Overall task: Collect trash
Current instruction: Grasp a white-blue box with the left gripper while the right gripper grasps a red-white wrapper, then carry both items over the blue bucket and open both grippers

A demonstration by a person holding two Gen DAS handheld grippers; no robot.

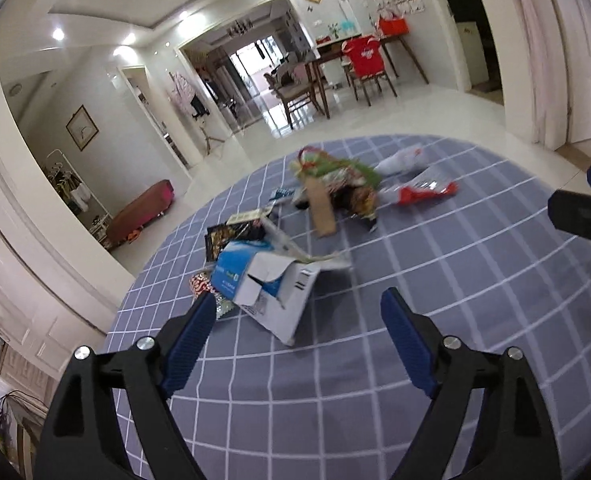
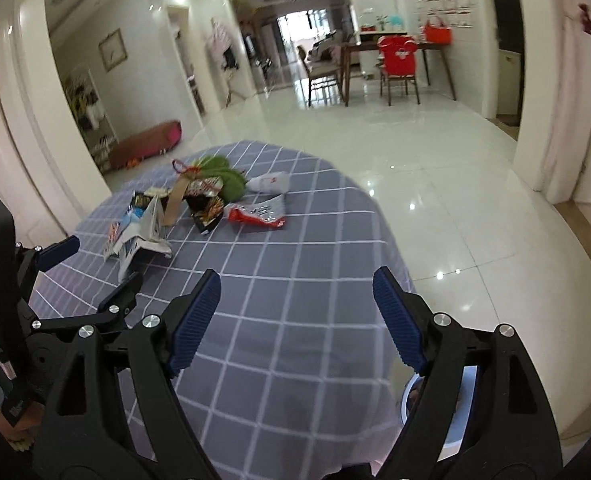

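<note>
Checked tablecloth (image 1: 455,280) holds trash (image 1: 279,280) just beyond empty, spread left claw (image 1: 297,314).

Matt cloth covers the table (image 1: 435,280), grey-blue with thin white grid lines, soft and a little rumpled at the hanging edge. On it, a torn cardboard box (image 1: 271,284) shows printed blue-and-white paper outside and dull, plain board inside. A shiny red-and-silver wrapper (image 1: 423,192) glints like foil or plastic film, and a plain brown paper tag (image 1: 321,210) looks matt. The left gripper (image 1: 295,320) and right gripper (image 2: 295,304) are matt black plastic with bright metal screw heads; their blue pads (image 2: 197,320) are finely ribbed, rubbery-looking. Beyond, the pale floor tiles (image 2: 435,184) are glossy, mirroring the ceiling lights. The dining chairs (image 2: 399,80) look like dark wood.
</note>
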